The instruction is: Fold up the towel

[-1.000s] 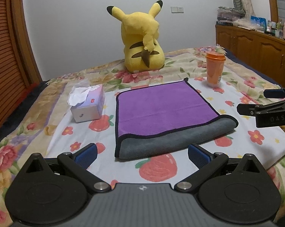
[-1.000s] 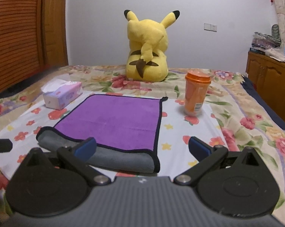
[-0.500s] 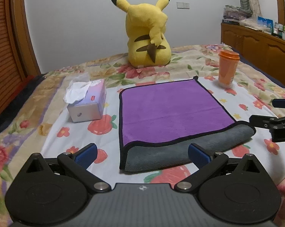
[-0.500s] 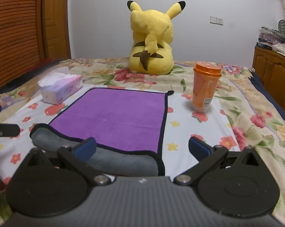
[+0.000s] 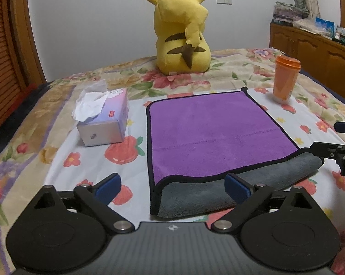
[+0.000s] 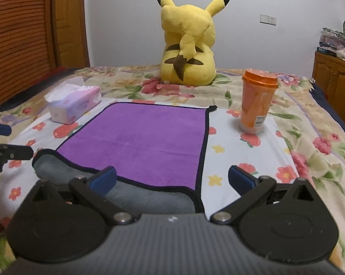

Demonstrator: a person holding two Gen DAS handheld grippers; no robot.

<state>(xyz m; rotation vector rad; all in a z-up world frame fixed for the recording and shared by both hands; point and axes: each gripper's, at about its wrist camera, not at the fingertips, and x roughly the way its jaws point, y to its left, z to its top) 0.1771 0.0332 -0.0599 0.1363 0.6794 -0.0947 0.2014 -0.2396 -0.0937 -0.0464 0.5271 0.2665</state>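
Observation:
A purple towel (image 5: 213,128) with a black hem and grey underside lies folded once on the floral bedspread; its grey folded edge faces me. It also shows in the right wrist view (image 6: 144,142). My left gripper (image 5: 172,186) is open and empty, low over the towel's near left corner. My right gripper (image 6: 171,180) is open and empty, low over the near right corner. Each gripper shows at the edge of the other's view: the right gripper (image 5: 337,151) by the fold's right end, the left gripper (image 6: 5,149) by its left end.
A tissue box (image 5: 103,123) stands left of the towel. An orange cup (image 5: 284,81) stands at its far right. A yellow Pikachu plush (image 5: 183,39) sits behind. A wooden cabinet (image 5: 314,48) stands at the right, a slatted wooden wall (image 6: 18,34) at the left.
Both grippers have dropped lower and moved closer to the towel's near folded edge. The towel has not moved. Both grippers stay open.

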